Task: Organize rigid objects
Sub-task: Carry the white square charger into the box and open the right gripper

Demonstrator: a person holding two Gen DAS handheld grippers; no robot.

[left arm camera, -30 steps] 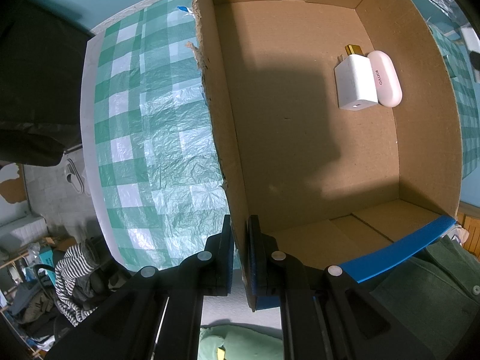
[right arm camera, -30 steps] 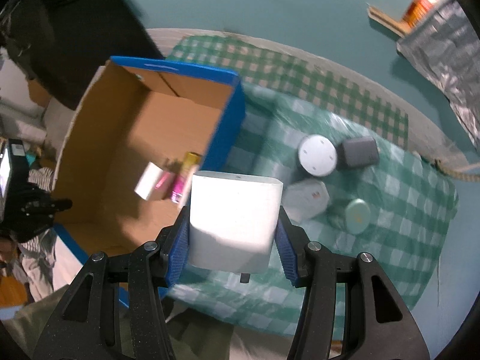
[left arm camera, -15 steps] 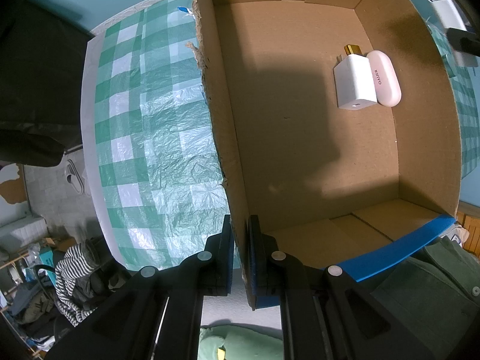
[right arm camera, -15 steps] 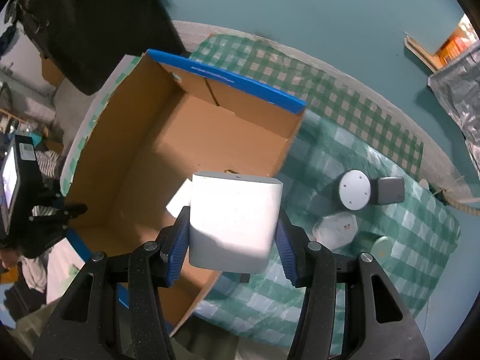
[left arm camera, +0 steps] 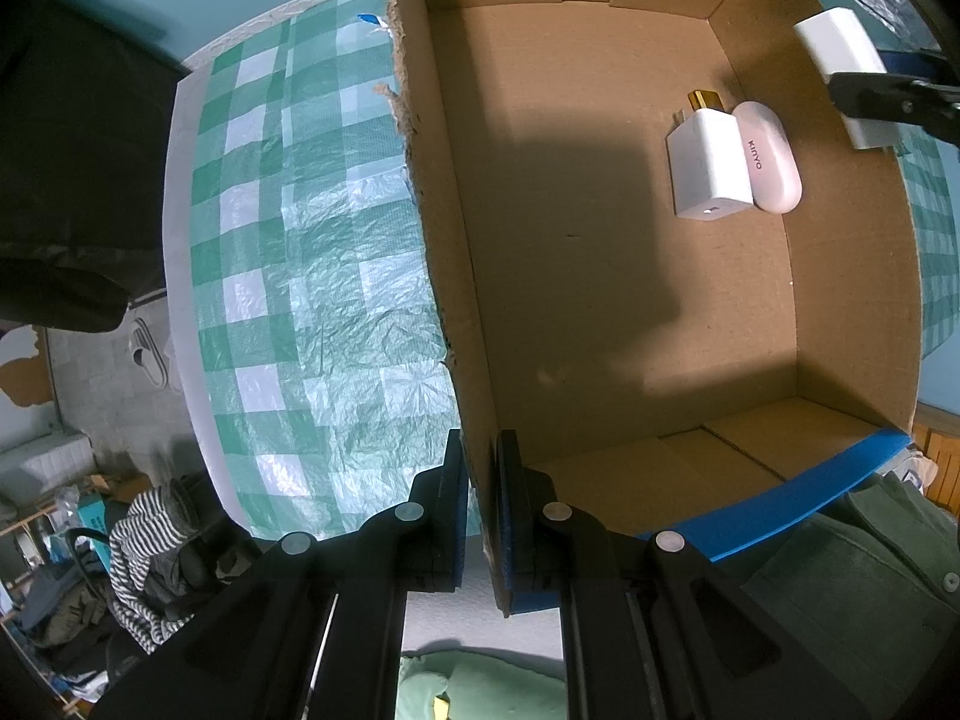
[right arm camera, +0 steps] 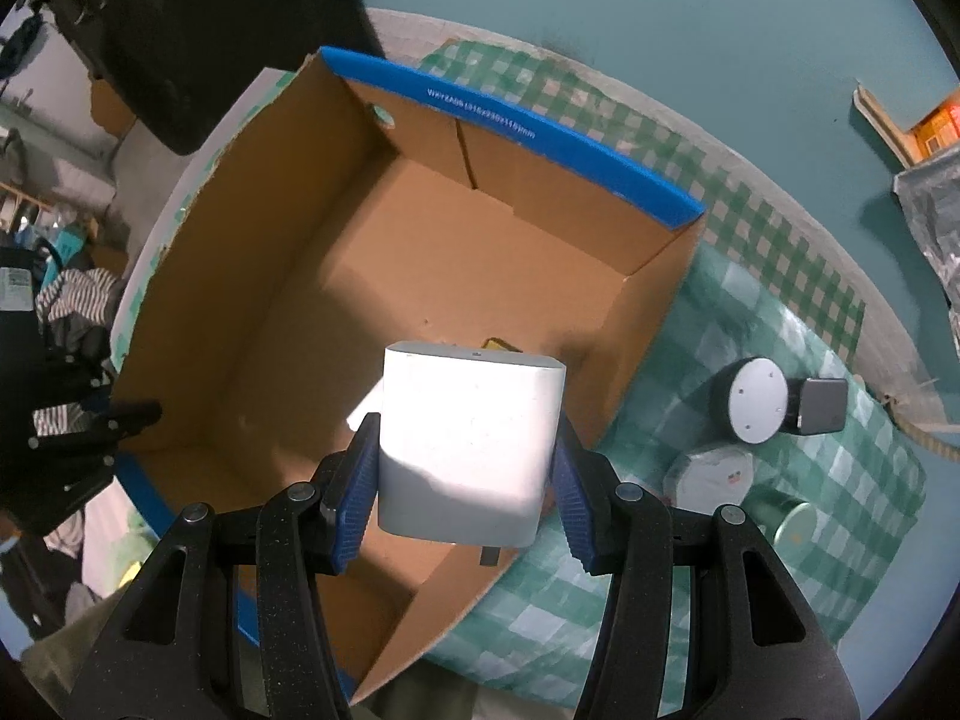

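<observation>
Between my right gripper's (right arm camera: 465, 480) blue pads sits the white adapter (right arm camera: 468, 444), clamped over the cardboard box (right arm camera: 636, 324); I should lower it beside the white charger (left arm camera: 711, 162), release low, while my left gripper (left arm camera: 480, 504) pinches the near wall

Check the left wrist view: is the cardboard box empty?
No, a white charger and a pink oval case lie side by side on the floor of the cardboard box.
</observation>
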